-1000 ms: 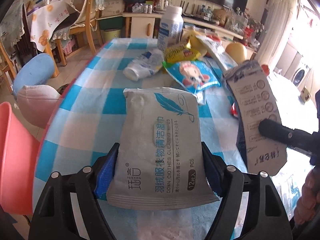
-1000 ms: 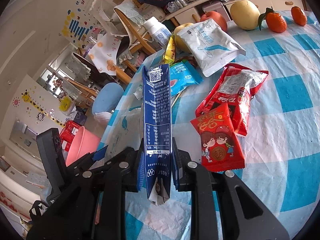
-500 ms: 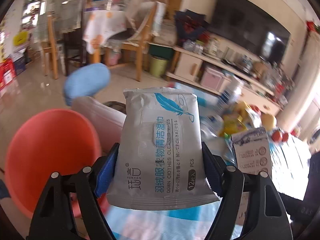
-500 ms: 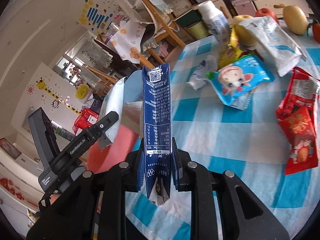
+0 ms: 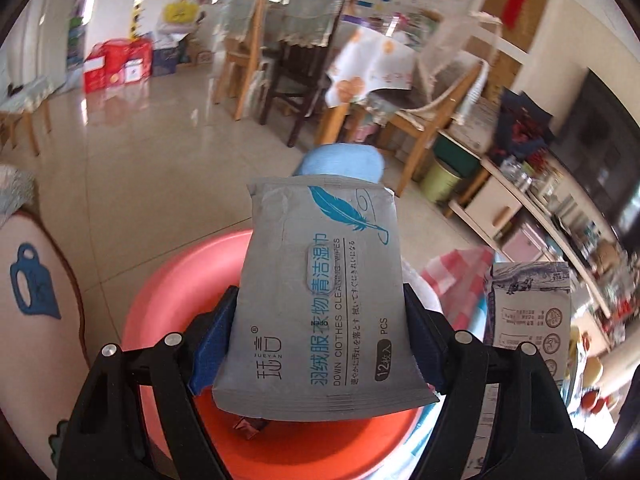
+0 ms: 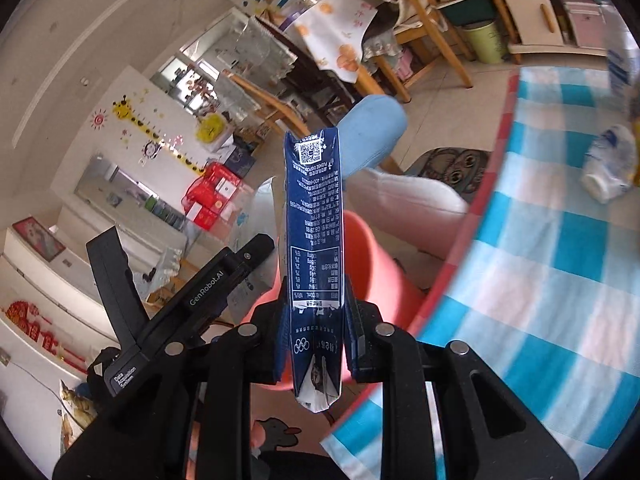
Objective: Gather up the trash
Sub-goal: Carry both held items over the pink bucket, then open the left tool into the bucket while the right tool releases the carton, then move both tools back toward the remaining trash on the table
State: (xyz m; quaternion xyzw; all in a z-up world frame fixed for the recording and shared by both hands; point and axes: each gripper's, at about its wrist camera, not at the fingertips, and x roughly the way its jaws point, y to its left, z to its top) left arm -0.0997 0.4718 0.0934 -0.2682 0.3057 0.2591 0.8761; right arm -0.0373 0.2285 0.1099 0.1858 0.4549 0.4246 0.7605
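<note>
Grey foil wipes pack [image 5: 320, 300]: pinched flat between the jaws of the left tool [image 5: 316, 344], standing up toward 12 o'clock, directly over the pink basin [image 5: 168, 280] on the floor.

Dark blue carton [image 6: 316, 240]: flattened, clamped edge-on in the right tool [image 6: 316, 344], pointing to 12 o'clock; the basin's rim [image 6: 372, 256] shows behind it, from 11 to 2 o'clock.

Worktop [image 6: 560, 264], blue-check cloth: at 3 o'clock of the right tool, a crumpled plastic bottle [image 6: 608, 168] lying on it.

Risk: the carton hangs nearer the basin's rim than its middle; let go there, it would likely strike the rim and fall to the floor. The light wipes pack may drift or cling to a pad on release.
</note>
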